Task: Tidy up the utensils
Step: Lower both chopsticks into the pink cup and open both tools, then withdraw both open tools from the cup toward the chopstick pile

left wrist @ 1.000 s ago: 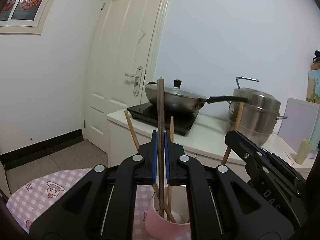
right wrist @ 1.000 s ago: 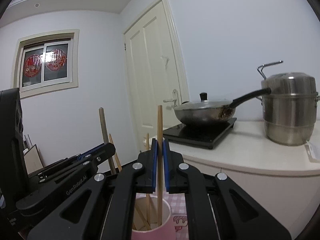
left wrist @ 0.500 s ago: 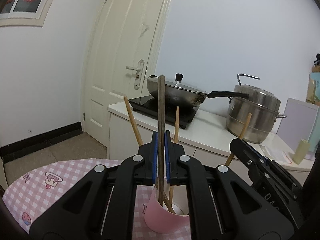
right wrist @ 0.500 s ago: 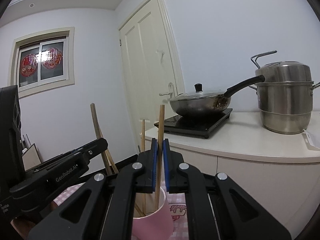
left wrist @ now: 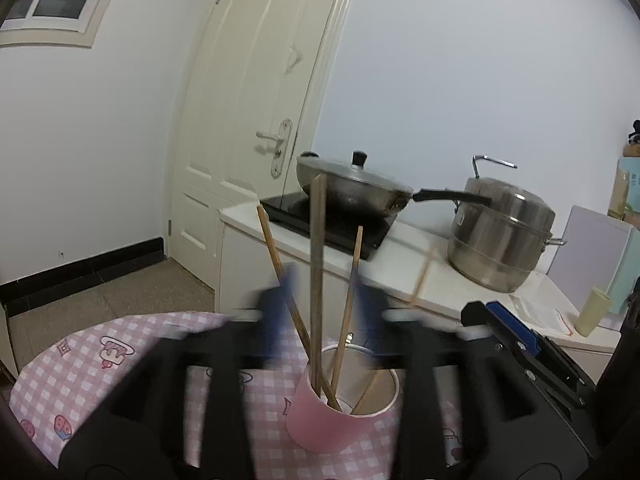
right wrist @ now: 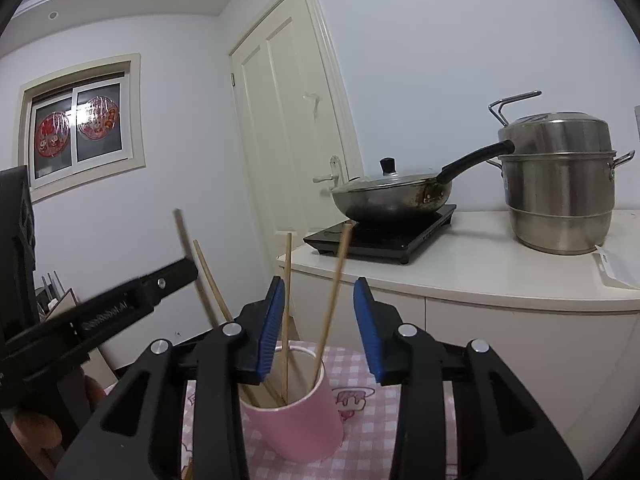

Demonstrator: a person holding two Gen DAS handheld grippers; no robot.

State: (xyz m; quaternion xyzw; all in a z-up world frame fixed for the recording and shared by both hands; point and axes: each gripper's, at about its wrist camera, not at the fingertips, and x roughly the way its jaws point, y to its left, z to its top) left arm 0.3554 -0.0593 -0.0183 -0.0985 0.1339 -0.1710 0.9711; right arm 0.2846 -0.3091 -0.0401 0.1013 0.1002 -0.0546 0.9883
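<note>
Chopsticks [right wrist: 331,308] stand loose in the pink cup [right wrist: 304,428] between both opening claws, left claw [left wrist: 320,316] and right claw [right wrist: 319,320].

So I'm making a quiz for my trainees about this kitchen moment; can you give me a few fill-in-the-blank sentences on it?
1. The chopsticks stand in a cup whose colour is ____.
2. The lidded wok sits on a black ____.
3. The steel steamer pot stands on the white ____.
4. The right claw is opening, and the number of chopsticks its pads press is ____.

Missing words: pink; induction cooker; counter; none
</note>
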